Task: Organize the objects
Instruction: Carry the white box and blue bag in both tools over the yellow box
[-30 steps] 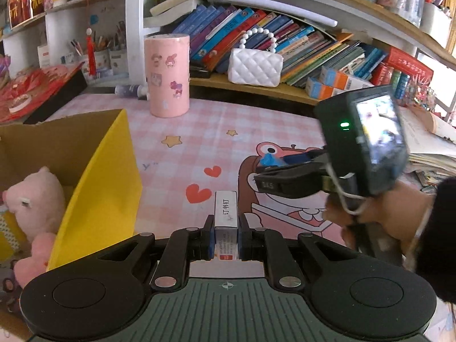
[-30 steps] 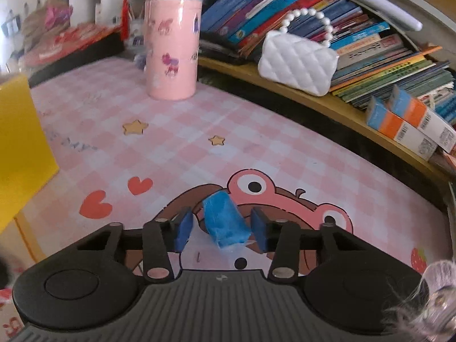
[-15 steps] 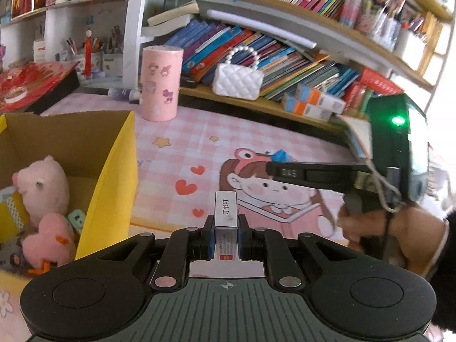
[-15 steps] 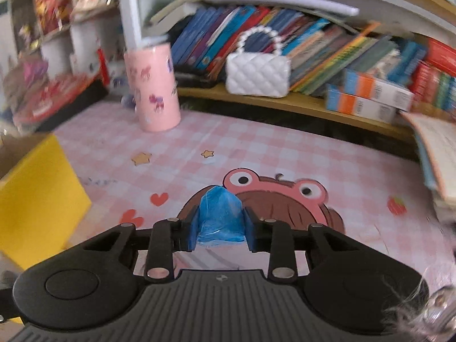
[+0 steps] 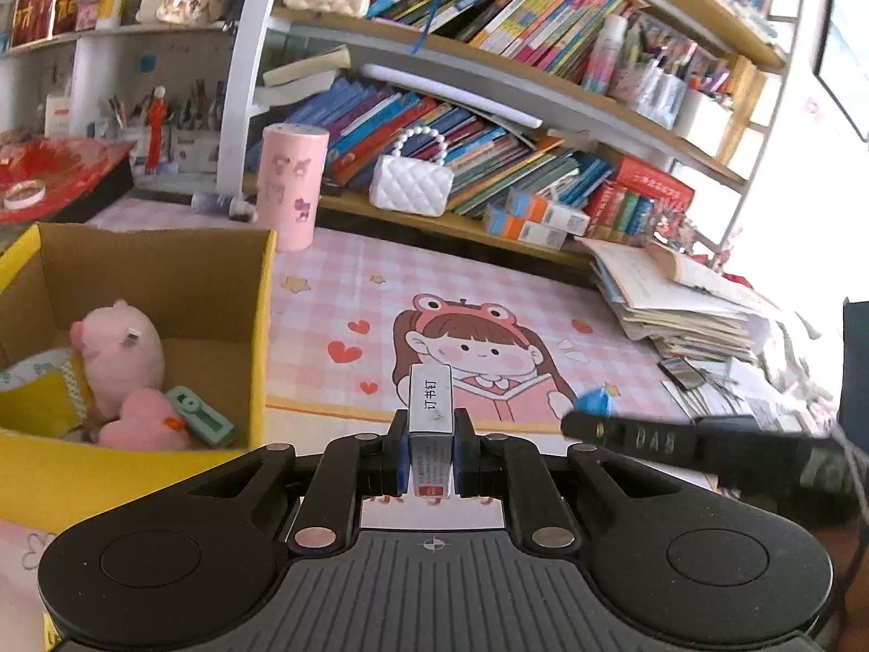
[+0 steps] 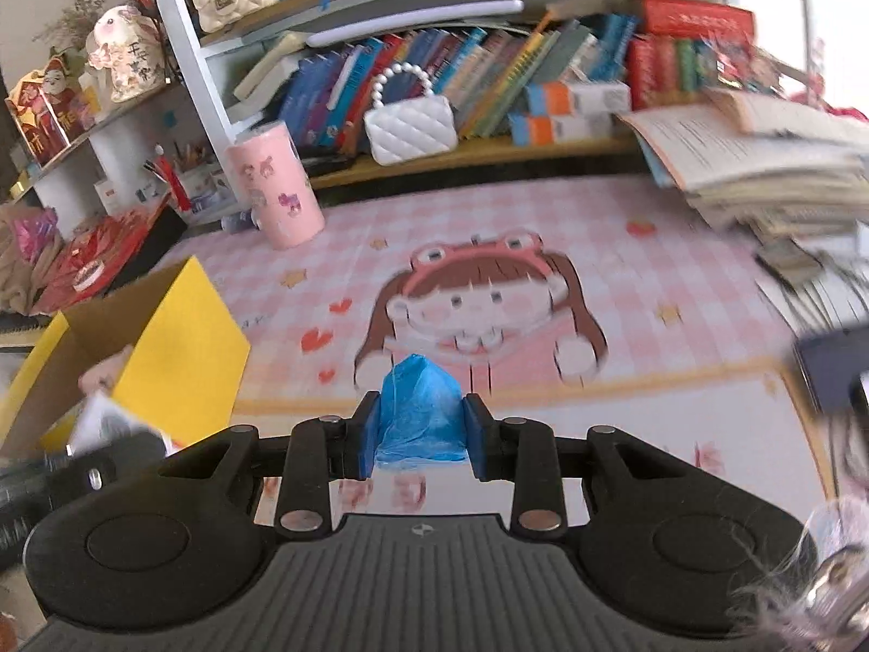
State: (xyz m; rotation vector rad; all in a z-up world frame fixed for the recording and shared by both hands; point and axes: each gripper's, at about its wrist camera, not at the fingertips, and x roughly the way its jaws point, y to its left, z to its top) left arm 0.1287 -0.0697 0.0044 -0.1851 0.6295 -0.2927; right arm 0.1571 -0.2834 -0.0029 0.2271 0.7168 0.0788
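My left gripper [image 5: 430, 437] is shut on a small white staple box [image 5: 430, 396], which sticks out forward above the pink mat [image 5: 337, 282]. To its left stands an open yellow cardboard box [image 5: 262, 326] that holds a pink pig plush [image 5: 117, 348], a pink heart plush [image 5: 144, 424] and a green gadget [image 5: 201, 418]. My right gripper [image 6: 421, 434] is shut on a crumpled blue plastic bundle [image 6: 421, 396], clear of the mat. In the left wrist view the right gripper [image 5: 597, 424] comes in from the right with the bundle's tip [image 5: 594, 402] showing.
A pink cylinder tin [image 5: 290, 185] stands at the mat's back edge. A white quilted purse [image 5: 410, 190] sits on the low shelf among books. A messy stack of open books and papers [image 5: 679, 304] fills the right side. The yellow box [image 6: 179, 348] is at left in the right wrist view.
The right gripper's pads closed onto the blue bundle and lifted it. Both grippers drew back and up, so more of the mat and the inside of the yellow box shows.
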